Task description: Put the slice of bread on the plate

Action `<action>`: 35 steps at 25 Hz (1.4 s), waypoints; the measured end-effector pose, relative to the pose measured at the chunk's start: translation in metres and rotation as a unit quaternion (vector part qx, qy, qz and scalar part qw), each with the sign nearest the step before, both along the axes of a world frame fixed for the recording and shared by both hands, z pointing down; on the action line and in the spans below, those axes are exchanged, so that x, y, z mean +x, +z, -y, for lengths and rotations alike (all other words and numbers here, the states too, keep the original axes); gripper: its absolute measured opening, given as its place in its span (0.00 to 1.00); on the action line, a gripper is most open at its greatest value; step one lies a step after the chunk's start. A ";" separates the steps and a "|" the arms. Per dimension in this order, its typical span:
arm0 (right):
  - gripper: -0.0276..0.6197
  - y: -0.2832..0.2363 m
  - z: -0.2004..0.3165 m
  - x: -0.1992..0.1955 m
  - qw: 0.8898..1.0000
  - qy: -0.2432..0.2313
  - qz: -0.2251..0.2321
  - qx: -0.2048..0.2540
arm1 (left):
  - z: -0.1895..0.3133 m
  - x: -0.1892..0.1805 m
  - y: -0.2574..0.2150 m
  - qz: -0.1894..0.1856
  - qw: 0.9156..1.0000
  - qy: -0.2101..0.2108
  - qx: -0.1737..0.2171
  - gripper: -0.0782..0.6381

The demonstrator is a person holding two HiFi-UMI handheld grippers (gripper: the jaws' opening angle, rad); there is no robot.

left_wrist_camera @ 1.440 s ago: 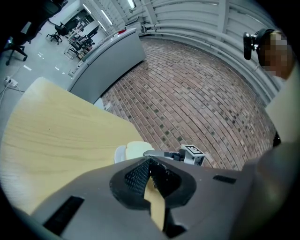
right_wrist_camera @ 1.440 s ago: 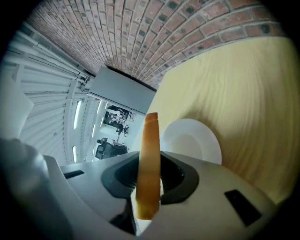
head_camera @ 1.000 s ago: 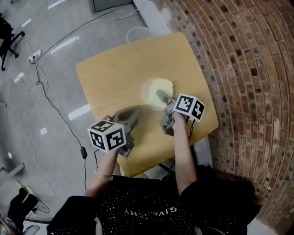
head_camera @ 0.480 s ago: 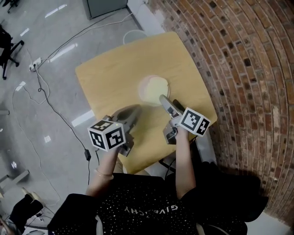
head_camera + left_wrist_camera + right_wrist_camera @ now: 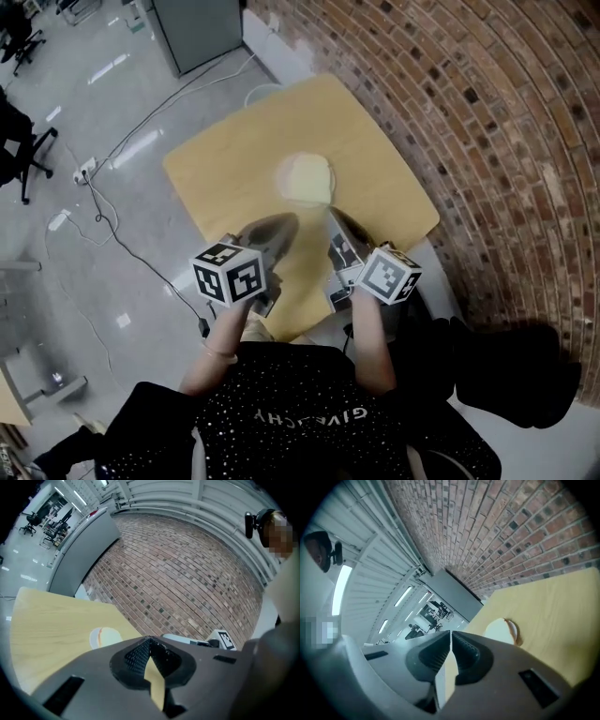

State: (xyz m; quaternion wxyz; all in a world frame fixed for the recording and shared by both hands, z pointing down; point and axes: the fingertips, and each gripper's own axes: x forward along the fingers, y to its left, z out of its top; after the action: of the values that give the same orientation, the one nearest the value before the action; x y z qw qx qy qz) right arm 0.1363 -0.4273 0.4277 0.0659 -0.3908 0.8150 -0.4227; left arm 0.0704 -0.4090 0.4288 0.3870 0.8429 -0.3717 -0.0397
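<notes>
Bread's on the plate, both 2 grippers clamped on nothing

The slice of bread [image 5: 309,180] lies flat on the round plate [image 5: 282,172] near the middle of the yellow table [image 5: 225,155], which stands next to the brick wall [image 5: 487,112]. The left gripper [image 5: 286,222] hangs over the near part of the table with its jaws pressed together and nothing between them. The right gripper [image 5: 333,217] is just beside it; its jaws have just been closing and now meet, empty too. Both point roughly toward the plate but sit apart from it, on the person's side. No other items show on the tabletop.
</notes>
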 end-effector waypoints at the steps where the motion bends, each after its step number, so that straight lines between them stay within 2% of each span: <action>1: 0.08 -0.006 -0.006 -0.001 1.000 -0.001 -0.004 0.011 | -0.004 0.002 -0.006 0.003 1.000 0.004 0.006 0.12; 9: 0.07 -0.039 -0.056 0.000 0.996 -0.001 -0.043 0.084 | -0.036 0.022 -0.045 0.020 0.997 0.027 0.064 0.12; 15: 0.06 -0.048 -0.067 0.013 0.987 0.012 -0.114 0.115 | -0.041 0.025 -0.054 0.019 0.996 0.024 0.082 0.12; 26: 0.06 -0.045 -0.080 0.012 0.989 0.013 -0.111 0.096 | -0.051 0.027 -0.047 0.015 0.997 0.027 0.073 0.12; 35: 0.06 -0.029 -0.082 0.020 0.992 0.022 -0.111 0.062 | -0.054 0.026 -0.037 0.010 0.998 0.032 0.060 0.12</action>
State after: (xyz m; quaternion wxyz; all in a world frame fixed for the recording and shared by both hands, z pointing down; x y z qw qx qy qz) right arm 0.1568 -0.3450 0.3990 0.0084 -0.4479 0.8331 -0.3244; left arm 0.0962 -0.3548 0.3921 0.3334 0.8765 -0.3449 -0.0411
